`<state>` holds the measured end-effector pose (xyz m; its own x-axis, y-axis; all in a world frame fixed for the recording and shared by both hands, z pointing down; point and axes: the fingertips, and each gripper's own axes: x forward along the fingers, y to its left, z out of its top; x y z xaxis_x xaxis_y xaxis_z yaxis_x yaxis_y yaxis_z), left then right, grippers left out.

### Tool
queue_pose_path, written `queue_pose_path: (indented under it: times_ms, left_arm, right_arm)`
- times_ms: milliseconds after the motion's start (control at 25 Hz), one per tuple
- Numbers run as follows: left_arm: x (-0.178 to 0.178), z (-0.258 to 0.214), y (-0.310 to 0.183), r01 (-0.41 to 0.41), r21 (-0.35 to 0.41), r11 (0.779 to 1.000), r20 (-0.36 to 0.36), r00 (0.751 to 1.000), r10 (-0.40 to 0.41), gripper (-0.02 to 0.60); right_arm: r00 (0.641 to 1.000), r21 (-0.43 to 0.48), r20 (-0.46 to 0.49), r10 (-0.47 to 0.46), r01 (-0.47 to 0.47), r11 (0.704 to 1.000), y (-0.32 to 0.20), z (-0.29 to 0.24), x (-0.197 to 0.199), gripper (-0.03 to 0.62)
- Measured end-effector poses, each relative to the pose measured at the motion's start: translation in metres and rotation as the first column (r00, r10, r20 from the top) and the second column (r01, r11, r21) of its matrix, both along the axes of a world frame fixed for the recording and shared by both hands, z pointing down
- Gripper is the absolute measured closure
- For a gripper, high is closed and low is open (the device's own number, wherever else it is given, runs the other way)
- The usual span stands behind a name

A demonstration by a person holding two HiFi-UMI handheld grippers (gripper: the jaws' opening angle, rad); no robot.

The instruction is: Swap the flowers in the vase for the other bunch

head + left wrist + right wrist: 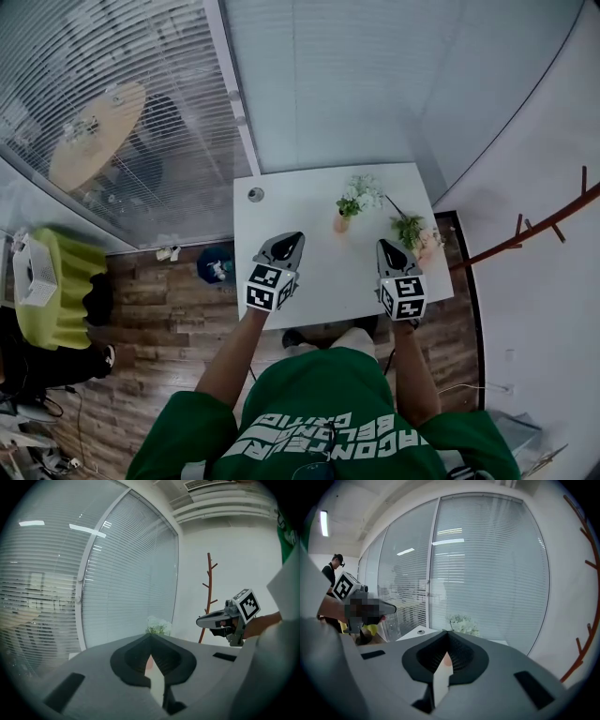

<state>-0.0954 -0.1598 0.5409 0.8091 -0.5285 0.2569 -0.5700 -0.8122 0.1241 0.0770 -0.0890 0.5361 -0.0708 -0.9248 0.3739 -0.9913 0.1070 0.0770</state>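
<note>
White surface [309,277]: rectangular, set against a glass wall [122,112] with slatted blinds. Wood floor [159,319] shows to its left and along its right edge. A person in a green top stands at the near edge with one gripper in each hand.

Coat rack [539,228]: brown, branch-shaped, off the right side of the surface by the white wall. The left gripper view shows it behind the right gripper.

Left gripper [293,238]: held over the near-left part of the surface, pointing toward the back. Its fingers [133,656] are pressed together, tips meeting, nothing between them.

Right gripper [385,247]: held over the near-right part of the surface, roughly level with the left one and well apart from it. Its fingers [461,657] are likewise closed tip to tip and empty. Neither gripper touches any flowers.

Vase [341,223]: small, tan-orange, upright. It stands toward the back of the surface, ahead of the two grippers and between their lines. White flowers [361,192] with green leaves stand in it and spread to the right. In both gripper views the white blooms show just above the closed fingertips.

Second bunch [411,230]: lies flat on the surface right of the vase, near the right edge. It has green leaves, pale pink blooms at the near end and a dark stem angled back toward the vase. It is just ahead and to the right of the right gripper's tips, apart from them.

Round port [255,194]: in the back-left corner of the surface.
</note>
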Motion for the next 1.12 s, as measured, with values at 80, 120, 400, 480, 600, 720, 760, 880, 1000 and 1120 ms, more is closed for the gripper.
queue_pose_path:
  times_ms: [80, 120, 400, 480, 600, 720, 760, 880, 1000, 1120]
  left_arm:
    - [-0.006, 0.000, 0.002, 0.003, -0.001, 1.000, -0.002, 1.000, -0.003, 0.574]
    - [-0.010, 0.000, 0.003, 0.005, -0.001, 1.000, -0.002, 1.000, -0.005, 0.574]
    - [-0.028, 0.003, 0.000, 0.036, -0.008, 0.999, -0.014, 0.999, -0.036, 0.574]
    - [-0.032, 0.003, -0.001, 0.043, -0.011, 0.999, -0.018, 0.999, -0.043, 0.574]
    - [-0.037, 0.003, -0.002, 0.051, -0.017, 0.999, -0.020, 0.998, -0.052, 0.574]
    - [-0.041, 0.003, -0.005, 0.059, -0.018, 0.998, -0.018, 0.998, -0.060, 0.574]
    - [-0.042, 0.003, -0.007, 0.062, -0.017, 0.998, -0.017, 0.998, -0.062, 0.574]
    - [-0.039, 0.004, -0.010, 0.065, -0.019, 0.998, -0.018, 0.998, -0.066, 0.574]
    - [-0.033, 0.006, -0.013, 0.064, -0.022, 0.998, -0.019, 0.998, -0.064, 0.574]
    - [-0.031, 0.007, -0.017, 0.063, -0.023, 0.998, -0.019, 0.998, -0.064, 0.574]
  right_arm:
    - [1.000, 0.004, 0.007, -0.007, 0.007, 1.000, 0.001, 0.000, -0.007, 0.582]
    - [1.000, 0.005, 0.008, -0.011, 0.011, 1.000, 0.000, 0.000, -0.010, 0.581]
    - [0.999, 0.004, 0.003, -0.052, 0.052, 0.999, -0.010, 0.004, -0.030, 0.582]
    - [0.998, 0.004, 0.000, -0.065, 0.065, 0.998, -0.014, 0.003, -0.034, 0.582]
    - [0.997, 0.003, -0.002, -0.077, 0.077, 0.997, -0.018, 0.000, -0.040, 0.582]
    - [0.996, 0.001, -0.005, -0.088, 0.088, 0.996, -0.023, 0.001, -0.045, 0.582]
    - [0.996, -0.001, -0.005, -0.092, 0.092, 0.996, -0.025, 0.002, -0.046, 0.582]
    - [0.995, -0.007, -0.008, -0.100, 0.100, 0.995, -0.028, 0.004, -0.044, 0.582]
    - [0.995, -0.010, -0.010, -0.102, 0.102, 0.995, -0.032, 0.006, -0.038, 0.582]
    - [0.995, -0.017, -0.011, -0.103, 0.102, 0.995, -0.036, 0.008, -0.037, 0.582]
